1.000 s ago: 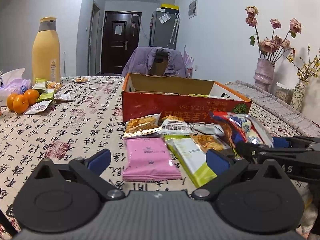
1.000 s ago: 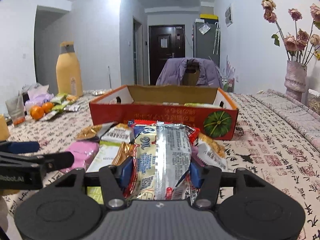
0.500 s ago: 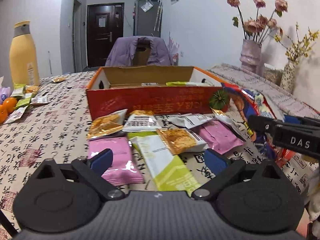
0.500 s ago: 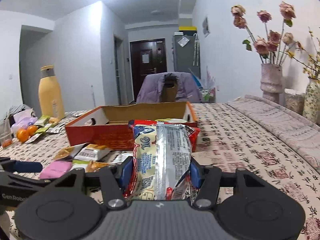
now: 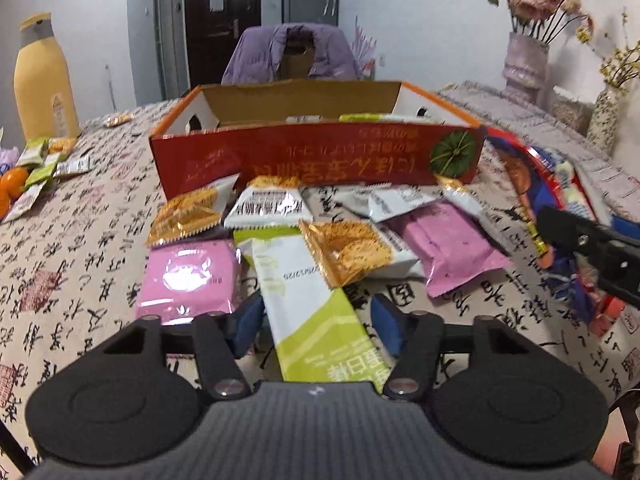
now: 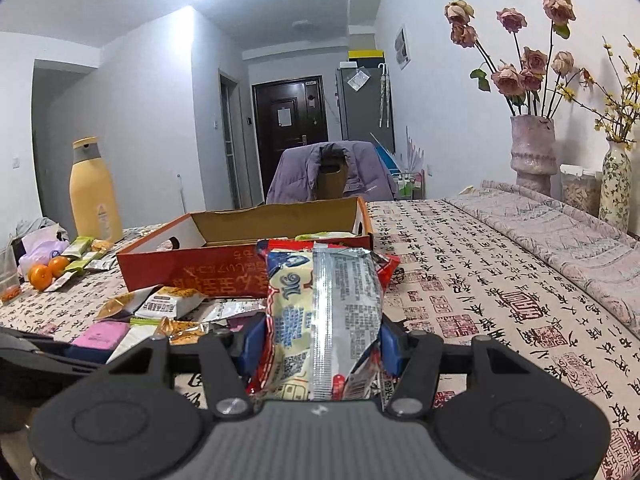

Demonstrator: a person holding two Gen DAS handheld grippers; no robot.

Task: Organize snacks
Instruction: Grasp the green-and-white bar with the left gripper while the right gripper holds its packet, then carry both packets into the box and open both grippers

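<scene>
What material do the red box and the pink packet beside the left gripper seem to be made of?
Red box: likely cardboard, printed red outside, with plain brown matte walls inside and cut handle holes. Pink packet: probably plastic film, glossy, since it shows bright glare and a crimped end seam.

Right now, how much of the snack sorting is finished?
Early stage. A few packets already lie in the box. The right gripper grips a big bag; the left gripper, jaws just closing, straddles a green packet. The pile in front of the box remains.
</scene>
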